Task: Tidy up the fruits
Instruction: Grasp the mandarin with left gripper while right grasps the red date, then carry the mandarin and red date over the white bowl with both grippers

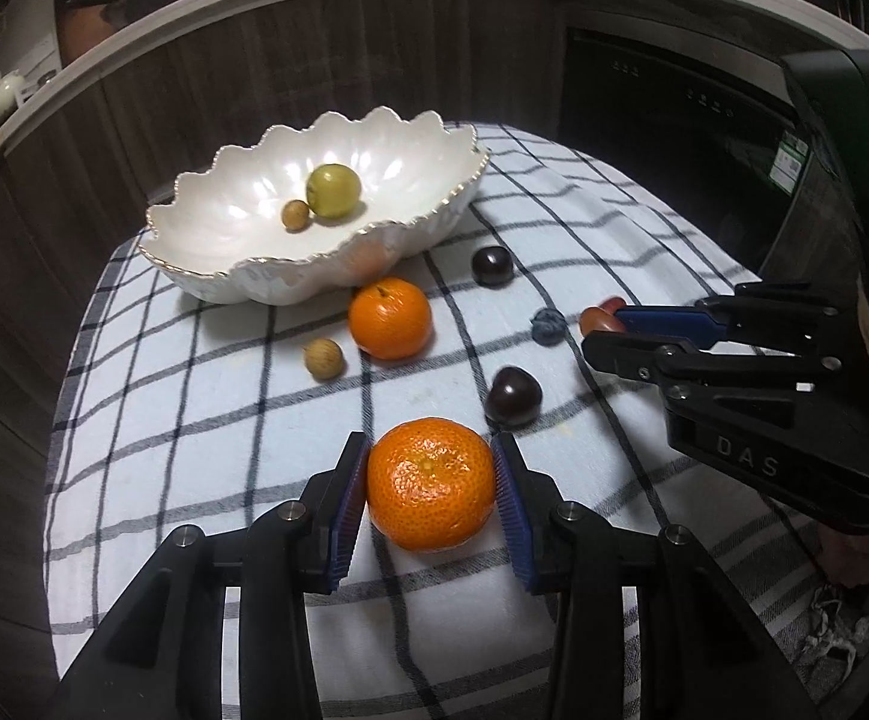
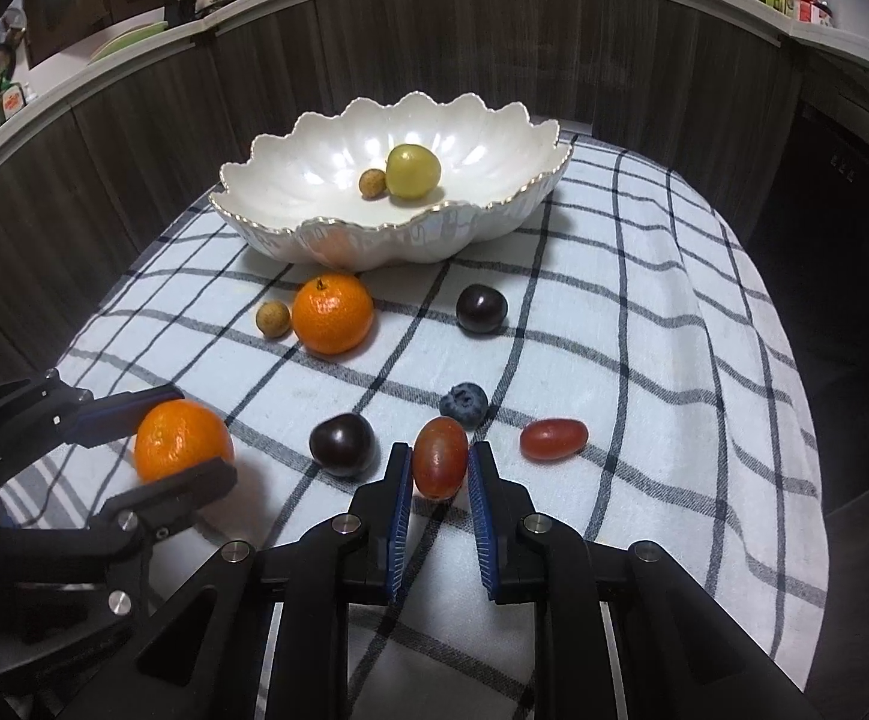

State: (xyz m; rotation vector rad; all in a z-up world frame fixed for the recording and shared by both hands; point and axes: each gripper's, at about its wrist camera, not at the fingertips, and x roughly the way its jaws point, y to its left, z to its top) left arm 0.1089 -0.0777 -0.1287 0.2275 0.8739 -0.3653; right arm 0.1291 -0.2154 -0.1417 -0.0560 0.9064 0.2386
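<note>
My left gripper (image 1: 431, 462) is shut on a mandarin (image 1: 430, 483) on the checked cloth; both show in the right wrist view, the gripper (image 2: 194, 432) and the mandarin (image 2: 182, 441). My right gripper (image 2: 439, 462) is shut on a red grape tomato (image 2: 440, 466) on the cloth. The white scalloped bowl (image 1: 242, 234) (image 2: 482, 222) holds a green fruit (image 1: 333, 190) and a small brown longan (image 1: 295, 215). Loose on the cloth are a second mandarin (image 1: 390, 317), a longan (image 1: 323, 358), two dark plums (image 1: 512, 396) (image 1: 492, 266), a blueberry (image 1: 548, 325) and another red tomato (image 2: 553, 439).
The checked cloth (image 1: 194, 480) covers a small round table. Dark wood cabinet fronts (image 1: 314, 60) curve behind it under a pale counter. A dark appliance (image 1: 674, 120) stands at the right.
</note>
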